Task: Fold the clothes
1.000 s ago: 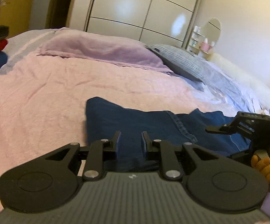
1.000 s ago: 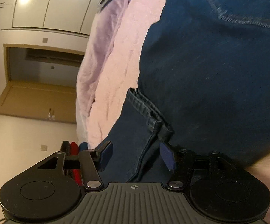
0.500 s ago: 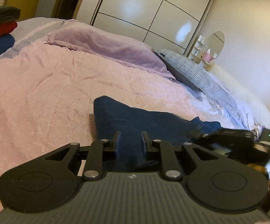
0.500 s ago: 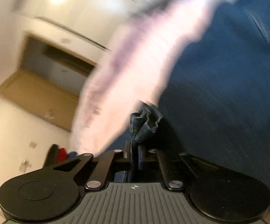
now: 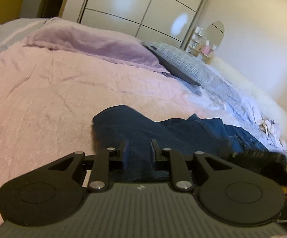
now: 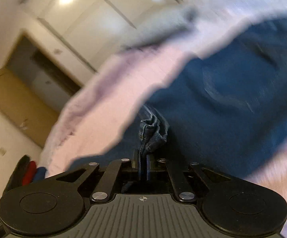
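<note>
Dark blue jeans (image 5: 163, 130) lie on the pink bedspread (image 5: 44, 91), partly bunched. My left gripper (image 5: 138, 146) is open, its fingers a small gap apart just over the near edge of the jeans, holding nothing. My right gripper (image 6: 142, 160) is shut on a hem of the jeans (image 6: 153, 132), the denim bunched up between the pads. The rest of the jeans (image 6: 232, 99) spreads out beyond it. The right gripper's body shows blurred at the lower right of the left wrist view (image 5: 262, 158).
A purple pillow (image 5: 95, 41) and a grey checked pillow (image 5: 185, 63) lie at the head of the bed. White wardrobe doors (image 5: 139, 8) stand behind. A stack of folded clothes (image 6: 32, 172) lies at the far side. Crumpled white cloth (image 5: 270, 127) lies at the right.
My right gripper closed on the jeans hem and is moving with it; its view is blurred. The jeans have bunched up. My left gripper stays open, its view tilted upward.
</note>
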Action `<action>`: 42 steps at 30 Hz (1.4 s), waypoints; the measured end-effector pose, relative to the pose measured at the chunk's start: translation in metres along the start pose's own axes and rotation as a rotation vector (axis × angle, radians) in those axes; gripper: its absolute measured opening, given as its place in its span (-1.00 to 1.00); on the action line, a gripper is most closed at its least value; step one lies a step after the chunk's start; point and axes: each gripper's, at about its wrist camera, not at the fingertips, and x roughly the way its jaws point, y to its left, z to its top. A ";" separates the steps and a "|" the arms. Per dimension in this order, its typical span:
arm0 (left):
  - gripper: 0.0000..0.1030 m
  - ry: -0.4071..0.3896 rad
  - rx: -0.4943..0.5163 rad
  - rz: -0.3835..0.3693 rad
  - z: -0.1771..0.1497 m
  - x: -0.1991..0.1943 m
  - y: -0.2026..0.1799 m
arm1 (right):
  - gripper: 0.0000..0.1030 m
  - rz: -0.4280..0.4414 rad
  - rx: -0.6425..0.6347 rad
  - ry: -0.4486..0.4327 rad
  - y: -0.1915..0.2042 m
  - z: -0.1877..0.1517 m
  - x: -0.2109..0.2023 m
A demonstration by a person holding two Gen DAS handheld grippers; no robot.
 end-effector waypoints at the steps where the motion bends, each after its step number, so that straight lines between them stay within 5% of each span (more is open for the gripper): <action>1: -0.67 -0.008 -0.002 -0.007 0.002 -0.002 -0.001 | -0.93 0.039 -0.042 -0.039 0.008 0.006 -0.006; 4: -0.67 -0.030 -0.015 -0.006 0.008 -0.011 -0.001 | -0.93 0.127 -0.127 -0.124 0.033 0.025 -0.018; 8: -0.67 0.003 0.008 -0.040 0.001 -0.021 -0.010 | -0.93 0.100 -0.074 -0.071 0.036 0.035 0.013; 14: -0.67 0.067 0.035 -0.085 -0.016 -0.030 -0.024 | -0.93 0.139 -0.045 -0.065 0.044 0.041 0.005; 19: -0.67 0.013 0.042 0.138 -0.031 -0.004 -0.032 | -0.93 0.183 -0.062 -0.092 0.055 0.051 -0.012; 21: -0.95 0.008 0.080 0.255 -0.033 0.004 -0.035 | -0.93 0.192 -0.064 -0.111 0.054 0.051 -0.019; 24: -0.94 0.113 0.115 0.341 -0.046 0.018 -0.034 | -0.93 0.106 0.020 -0.038 0.028 0.040 -0.009; 28: -0.94 0.162 0.131 0.341 -0.058 0.020 -0.032 | -0.93 -0.110 0.231 0.139 -0.031 0.001 0.023; 33: -0.95 0.191 0.105 0.294 -0.049 0.015 -0.025 | -0.93 -0.076 0.141 0.085 -0.018 0.007 0.020; 38: -0.95 0.187 0.128 0.316 -0.055 0.017 -0.033 | -0.93 0.000 -0.045 -0.064 0.009 0.015 -0.013; 42: -0.96 0.197 0.157 0.331 -0.056 0.022 -0.039 | -0.93 -0.108 0.078 0.122 -0.029 0.002 0.013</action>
